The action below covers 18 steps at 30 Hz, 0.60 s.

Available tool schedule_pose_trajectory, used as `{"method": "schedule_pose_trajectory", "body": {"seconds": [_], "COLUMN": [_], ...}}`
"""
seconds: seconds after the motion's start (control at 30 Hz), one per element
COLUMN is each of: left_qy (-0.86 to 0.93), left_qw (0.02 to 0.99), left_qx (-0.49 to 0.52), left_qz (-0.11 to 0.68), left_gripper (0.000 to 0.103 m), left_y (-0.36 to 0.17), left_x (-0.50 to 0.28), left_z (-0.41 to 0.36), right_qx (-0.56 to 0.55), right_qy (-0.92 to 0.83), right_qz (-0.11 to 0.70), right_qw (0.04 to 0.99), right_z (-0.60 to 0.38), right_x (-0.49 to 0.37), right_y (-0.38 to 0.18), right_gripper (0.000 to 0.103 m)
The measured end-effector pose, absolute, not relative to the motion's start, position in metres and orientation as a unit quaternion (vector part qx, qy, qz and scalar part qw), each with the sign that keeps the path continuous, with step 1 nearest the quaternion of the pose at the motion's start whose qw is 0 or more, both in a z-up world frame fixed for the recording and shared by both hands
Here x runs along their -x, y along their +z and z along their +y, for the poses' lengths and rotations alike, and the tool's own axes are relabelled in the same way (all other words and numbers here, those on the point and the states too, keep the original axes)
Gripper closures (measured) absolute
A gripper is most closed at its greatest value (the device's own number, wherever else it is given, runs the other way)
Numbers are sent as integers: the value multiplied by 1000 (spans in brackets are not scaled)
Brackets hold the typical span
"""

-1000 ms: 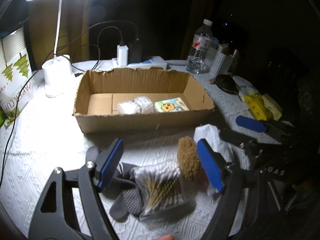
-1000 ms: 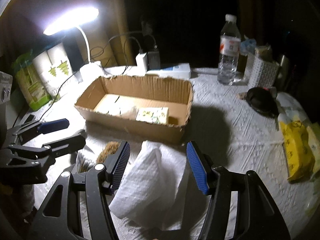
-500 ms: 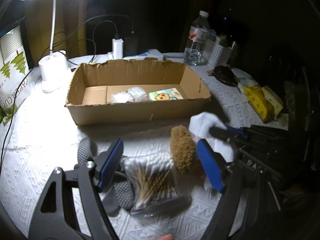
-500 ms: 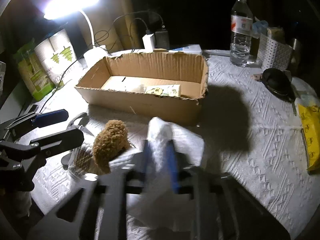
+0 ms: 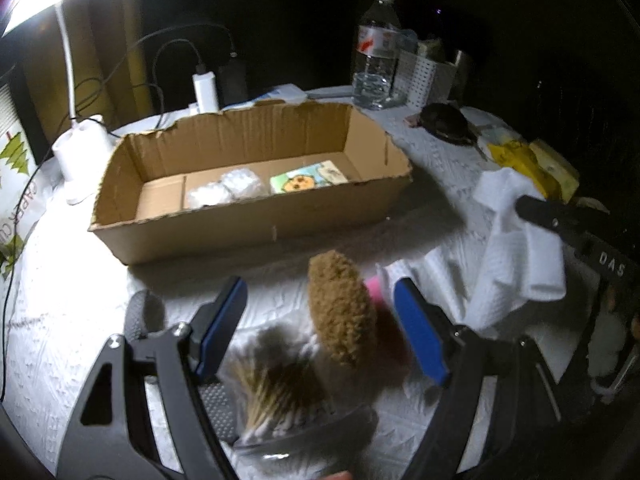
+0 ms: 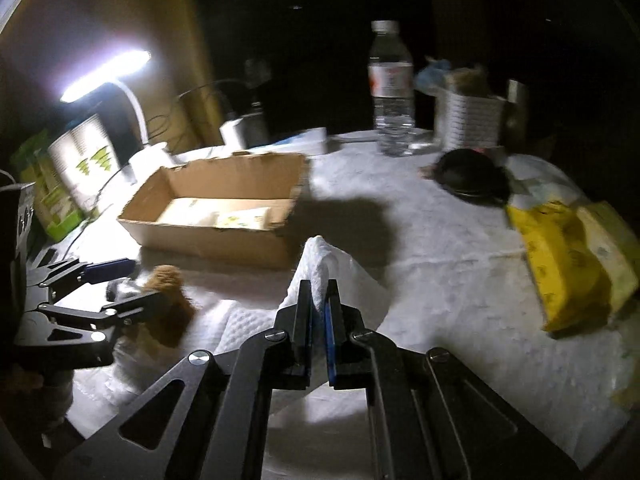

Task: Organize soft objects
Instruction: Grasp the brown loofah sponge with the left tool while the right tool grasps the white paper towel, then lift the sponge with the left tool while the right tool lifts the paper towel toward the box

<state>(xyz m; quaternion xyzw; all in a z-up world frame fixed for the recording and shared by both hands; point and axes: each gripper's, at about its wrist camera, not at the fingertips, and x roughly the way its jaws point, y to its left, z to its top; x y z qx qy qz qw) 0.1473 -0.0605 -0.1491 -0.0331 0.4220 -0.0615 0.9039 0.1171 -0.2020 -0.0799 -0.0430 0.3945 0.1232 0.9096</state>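
Note:
My right gripper (image 6: 319, 302) is shut on a white cloth (image 6: 320, 268) and holds it up off the table; the cloth also hangs at the right of the left wrist view (image 5: 516, 248). My left gripper (image 5: 320, 320) is open over a brown fuzzy object (image 5: 342, 308), a pink thing (image 5: 376, 292) and a bag of cotton swabs (image 5: 280, 392). The cardboard box (image 5: 248, 220) lies beyond, holding white wrapped bundles (image 5: 228, 188) and a cartoon-print packet (image 5: 308, 178). The box also shows in the right wrist view (image 6: 216, 232).
A white desk lamp (image 5: 80, 148), charger with cables (image 5: 206, 92), water bottle (image 5: 376, 56) and white perforated holder (image 5: 424, 76) stand behind the box. A black object (image 5: 446, 124) and yellow packets (image 6: 560, 264) lie right. A green-tree package (image 6: 88, 160) stands at left.
My right gripper closed on the white cloth and lifted it up and to the right. My left gripper stayed open and shifted slightly over the brown object, uncovering the pink thing.

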Motion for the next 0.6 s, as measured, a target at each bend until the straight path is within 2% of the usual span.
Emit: {"method": "schedule_pose_trajectory", "body": {"seconds": [0.2,0.27,0.47,0.5,0.53,0.57,0.6], "left_qy": [-85,-89,-102,-103,-104,-105,-105], "left_qw": [899,895,891,891,891,891,891], "left_qx": [18,14,1,0,0,3,5], "left_qz": [430,437,442,442,443,442,442], "left_gripper": [30,49,66,69,70,73,74], "left_y": [-156,-159,-163,-163,-163,-163,-162], "left_x": [-155,-157,-158,-158,-158,-158,-158], "left_z": [-76,-79,-86,-87,-87,-87,-87], "right_qx": [46,55,51,47,45,44,45], "right_qy": [66,45,36,39,42,43,44], "right_qz": [399,405,437,441,446,451,461], "right_qw": [914,911,897,895,893,890,885], "right_z": [-240,-249,-260,-260,-258,-256,-253], "right_x": [-116,-118,-122,-122,-123,-125,-127], "right_y": [-83,-89,-114,-119,-122,-126,-131], "right_gripper": [97,97,95,91,74,51,43]}}
